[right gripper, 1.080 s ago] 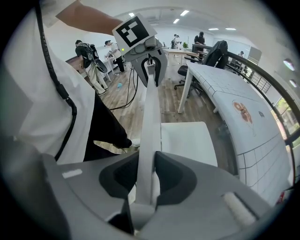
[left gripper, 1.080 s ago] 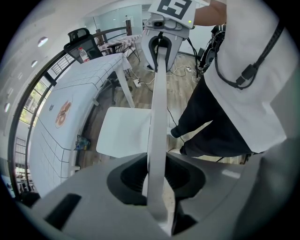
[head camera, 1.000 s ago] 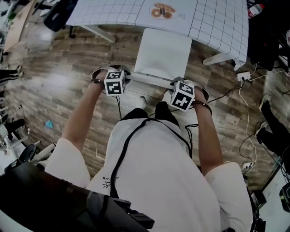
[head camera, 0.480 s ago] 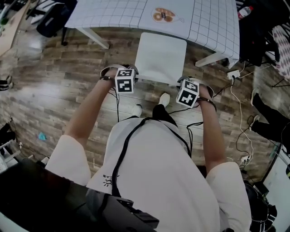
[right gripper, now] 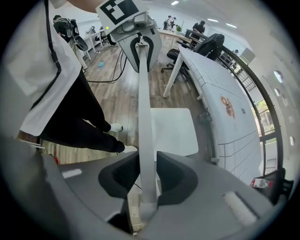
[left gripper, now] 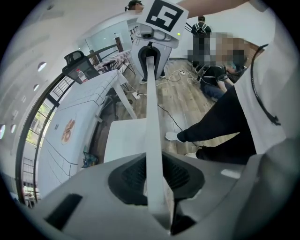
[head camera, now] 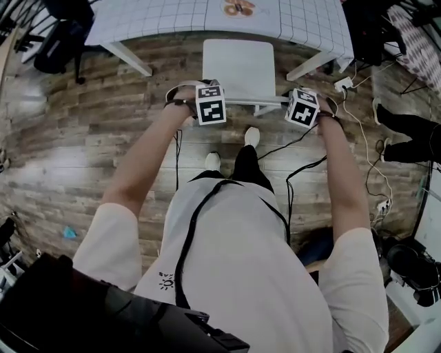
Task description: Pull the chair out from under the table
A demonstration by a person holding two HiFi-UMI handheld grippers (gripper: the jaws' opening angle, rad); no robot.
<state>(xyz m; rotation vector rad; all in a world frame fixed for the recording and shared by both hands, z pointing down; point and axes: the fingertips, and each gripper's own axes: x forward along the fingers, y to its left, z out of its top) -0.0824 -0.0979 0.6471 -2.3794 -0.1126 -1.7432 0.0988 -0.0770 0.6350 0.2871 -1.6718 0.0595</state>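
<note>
We find the chair [head camera: 238,65] standing on the wood floor [head camera: 83,124], its white seat just clear of the near edge of the table [head camera: 172,17] and its back toward us. Both tools take it by the top rail [head camera: 251,102], one near each end.

The left gripper [left gripper: 154,180] is clamped on the rail. The right gripper [right gripper: 146,180] has the rail between its jaws, which are opening. Its pads [right gripper: 176,176] seem to touch both faces, though the wide lens leaves that unsure.

We judge the chair light and rigid, a thin slat on a slim frame, so it should follow a pull without flexing. The rail looks smooth and may slide through slack pads. The legs could drag or catch on the plank seams and tip the back toward us. Holding near both ends keeps it from twisting.
</note>
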